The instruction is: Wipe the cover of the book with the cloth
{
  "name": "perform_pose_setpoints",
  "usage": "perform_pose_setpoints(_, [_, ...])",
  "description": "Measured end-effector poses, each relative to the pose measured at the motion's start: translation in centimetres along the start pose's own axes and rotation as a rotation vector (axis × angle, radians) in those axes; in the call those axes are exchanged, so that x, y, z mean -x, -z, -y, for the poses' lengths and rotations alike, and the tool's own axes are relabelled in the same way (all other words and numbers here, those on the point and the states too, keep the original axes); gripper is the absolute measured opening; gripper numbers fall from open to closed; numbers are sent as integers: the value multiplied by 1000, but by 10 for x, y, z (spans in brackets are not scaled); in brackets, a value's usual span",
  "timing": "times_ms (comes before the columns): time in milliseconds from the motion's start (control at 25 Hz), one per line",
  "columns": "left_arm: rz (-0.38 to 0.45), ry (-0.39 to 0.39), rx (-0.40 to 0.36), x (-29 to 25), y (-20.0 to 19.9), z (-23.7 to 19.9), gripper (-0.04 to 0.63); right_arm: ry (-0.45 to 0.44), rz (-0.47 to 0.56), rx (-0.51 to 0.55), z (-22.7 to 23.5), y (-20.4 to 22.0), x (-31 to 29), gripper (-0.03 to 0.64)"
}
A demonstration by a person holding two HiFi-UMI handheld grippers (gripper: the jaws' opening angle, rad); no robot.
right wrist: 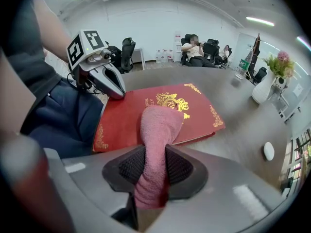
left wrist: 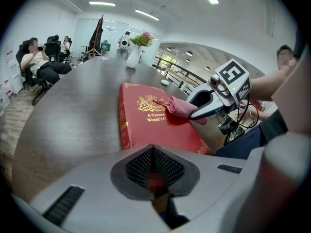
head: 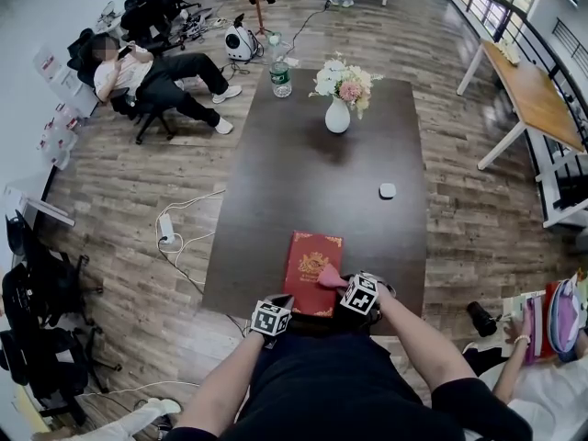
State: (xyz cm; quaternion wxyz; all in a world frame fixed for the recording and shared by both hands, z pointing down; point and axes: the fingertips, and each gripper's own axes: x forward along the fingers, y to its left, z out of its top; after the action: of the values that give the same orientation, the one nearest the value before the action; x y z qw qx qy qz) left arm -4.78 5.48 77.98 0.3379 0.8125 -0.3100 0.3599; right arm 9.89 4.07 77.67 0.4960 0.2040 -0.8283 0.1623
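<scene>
Right claw (right wrist: pixel 154 165) clamps cloth (right wrist: pixel 160 125) — seemingly touching book (right wrist: pixel 124 123)

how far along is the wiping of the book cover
Done: the pink cloth is picked up, clamped in the right gripper. In hand: its free end lies on the red book by the gold crest. Left: nothing shows which parts are wiped, so probably most of the cover remains. The left gripper is shut and empty, near the book's corner.

Flower vase (head: pixel 337 116), water bottle (head: pixel 281 78) and small white puck (head: pixel 388 191) on dark table (head: pixel 276 182).
</scene>
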Motion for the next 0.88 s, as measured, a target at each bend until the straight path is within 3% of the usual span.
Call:
perform_pose_setpoints(480, [13, 6, 3, 0, -4, -1, -6, 28, -3, -7, 8, 2, 10, 120])
perform_pose_setpoints(880, [22, 15, -12, 3, -3, 1, -6, 21, 42, 7, 1, -29, 16, 120])
